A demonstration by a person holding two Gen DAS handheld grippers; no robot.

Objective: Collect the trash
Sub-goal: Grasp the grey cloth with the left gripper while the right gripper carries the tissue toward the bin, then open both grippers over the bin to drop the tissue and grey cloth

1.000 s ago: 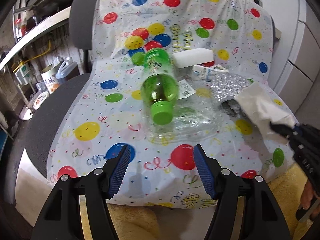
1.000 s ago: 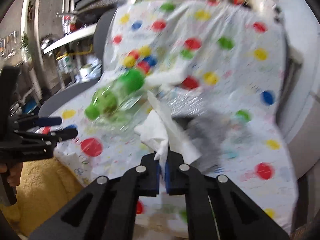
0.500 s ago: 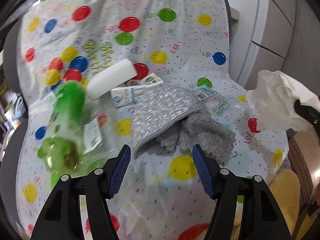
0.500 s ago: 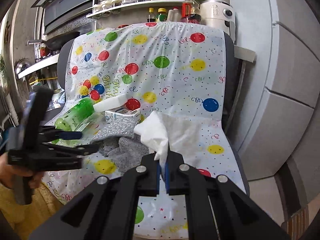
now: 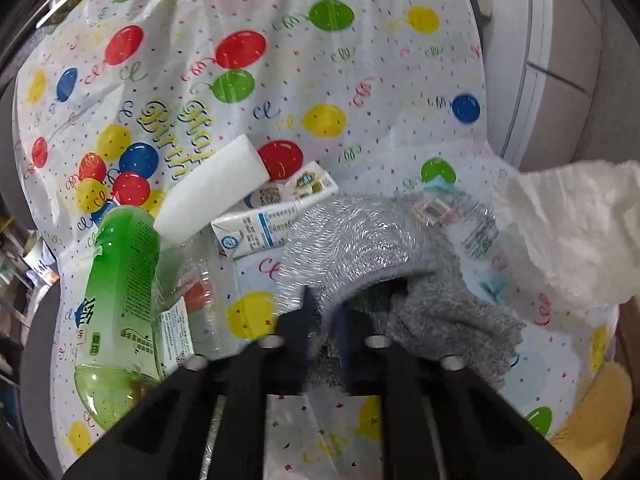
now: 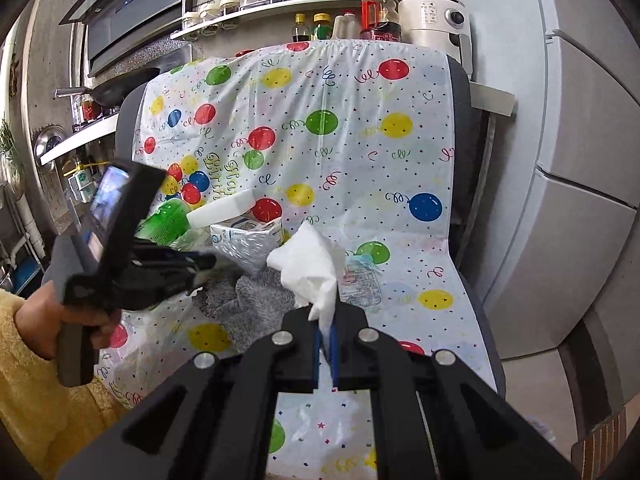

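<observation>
Balloon-print chair cover [image 6: 360, 168]: left claw [image 5: 324, 320] clamps grey cloth [image 5: 440, 312]; right claw [image 6: 326, 344] pinches white tissue [image 6: 312, 264], upright.

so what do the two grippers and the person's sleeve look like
Both grippers are black plastic with angular, strut-like arms, silver round pivot bolts and blue finger pads. The left gripper, seen from the right wrist, carries a black block with a small lit screen and a dark pistol-style handle. The sleeve is fluffy yellow fleece.

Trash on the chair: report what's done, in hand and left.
Done: nothing visibly binned. In hand: right gripper pinches the white tissue; left gripper has shut on the grey cloth. Left: green bottle, white foam block, milk carton, clear bottle.
</observation>
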